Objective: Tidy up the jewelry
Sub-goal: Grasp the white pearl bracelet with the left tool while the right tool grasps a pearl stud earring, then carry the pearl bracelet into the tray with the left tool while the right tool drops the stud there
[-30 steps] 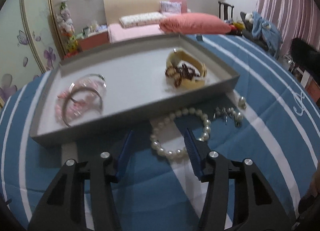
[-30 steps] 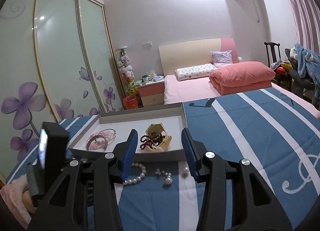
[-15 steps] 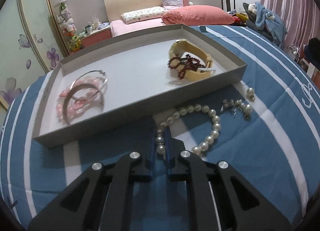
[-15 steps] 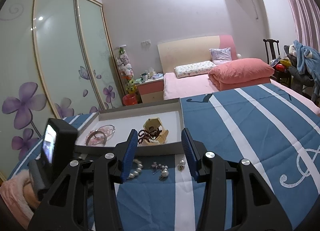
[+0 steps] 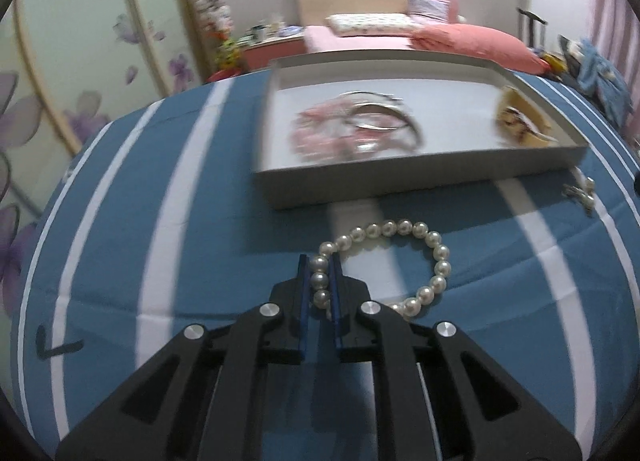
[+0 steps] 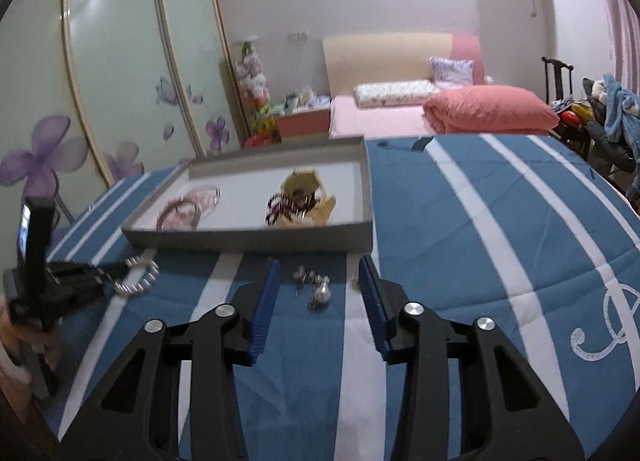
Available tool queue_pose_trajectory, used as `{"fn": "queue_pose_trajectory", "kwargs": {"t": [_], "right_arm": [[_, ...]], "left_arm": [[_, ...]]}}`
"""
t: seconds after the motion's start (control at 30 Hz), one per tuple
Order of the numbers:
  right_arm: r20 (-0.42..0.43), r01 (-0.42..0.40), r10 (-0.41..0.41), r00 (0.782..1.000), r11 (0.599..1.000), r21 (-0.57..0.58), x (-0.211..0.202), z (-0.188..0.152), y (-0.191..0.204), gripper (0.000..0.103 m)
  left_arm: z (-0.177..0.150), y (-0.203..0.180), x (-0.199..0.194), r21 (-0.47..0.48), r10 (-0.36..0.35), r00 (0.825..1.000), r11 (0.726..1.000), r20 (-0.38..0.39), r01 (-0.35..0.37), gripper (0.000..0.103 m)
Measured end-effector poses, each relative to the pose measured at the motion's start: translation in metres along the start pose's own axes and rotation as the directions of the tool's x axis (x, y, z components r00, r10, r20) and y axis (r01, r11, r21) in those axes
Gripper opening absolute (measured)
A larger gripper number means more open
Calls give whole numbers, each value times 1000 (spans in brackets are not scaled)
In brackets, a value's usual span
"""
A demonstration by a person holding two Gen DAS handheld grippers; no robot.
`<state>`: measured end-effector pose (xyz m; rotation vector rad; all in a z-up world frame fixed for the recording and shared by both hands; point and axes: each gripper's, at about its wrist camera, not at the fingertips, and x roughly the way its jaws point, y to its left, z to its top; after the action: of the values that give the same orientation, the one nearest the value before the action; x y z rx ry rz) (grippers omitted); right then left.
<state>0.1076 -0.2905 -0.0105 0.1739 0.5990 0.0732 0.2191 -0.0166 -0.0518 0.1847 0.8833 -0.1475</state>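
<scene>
The left gripper (image 5: 319, 273) has its fingers pinched on a couple of beads of the pearl bracelet (image 5: 400, 261), with the rest of the loop trailing off to the right of the fingers on the bedspread (image 5: 160, 241). The grey tray (image 5: 400, 185) sits just past the fingertips, already holding bangles (image 5: 360, 125) and a yellow band (image 5: 520, 121). Since only a bead or two is caught, the smart play looks like a slow, steady lift so the strand doesn't swing or slip, then clearing the tray wall before letting go over a bare patch.

The right gripper (image 6: 318, 281) is closing its fingers, but nothing is pressed yet; the little earrings (image 6: 316, 285) lie between the blue fingers on the spread. They're tiny, so the fingers would probably need to go low and square, or they'll just get pushed around on the soft fabric.

It's a bed, blue with white stripes, so everything sinks a bit. Bedroom behind: pink bedding, floral wardrobe doors, pink curtains.
</scene>
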Motion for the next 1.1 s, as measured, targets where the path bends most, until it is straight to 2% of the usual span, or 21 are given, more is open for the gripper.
{"fn": "queue_pose_trajectory", "kwargs": {"t": [0.13, 0.23, 0.53, 0.93, 1.1], "right_arm": [[-79, -3, 2, 997, 1000, -19, 14, -4, 5, 32], [-118, 2, -4, 993, 1000, -21, 22, -5, 7, 31], [-211, 24, -28, 977, 1000, -19, 45, -1, 8, 25], [-242, 35, -37, 970, 999, -11, 49, -1, 5, 5], [-238, 38, -38, 970, 999, -5, 47, -2, 4, 4]], "left_arm": [[-3, 26, -1, -60, 30, 1000, 998, -7, -31, 10], [-3, 37, -2, -95, 35, 999, 995, -10, -36, 10], [-5, 46, -4, -113, 26, 1000, 993, -9, -27, 10], [-4, 44, -4, -121, 16, 1000, 992, -7, -17, 11], [-4, 45, -4, -122, 14, 1000, 992, -7, -15, 11]]}}
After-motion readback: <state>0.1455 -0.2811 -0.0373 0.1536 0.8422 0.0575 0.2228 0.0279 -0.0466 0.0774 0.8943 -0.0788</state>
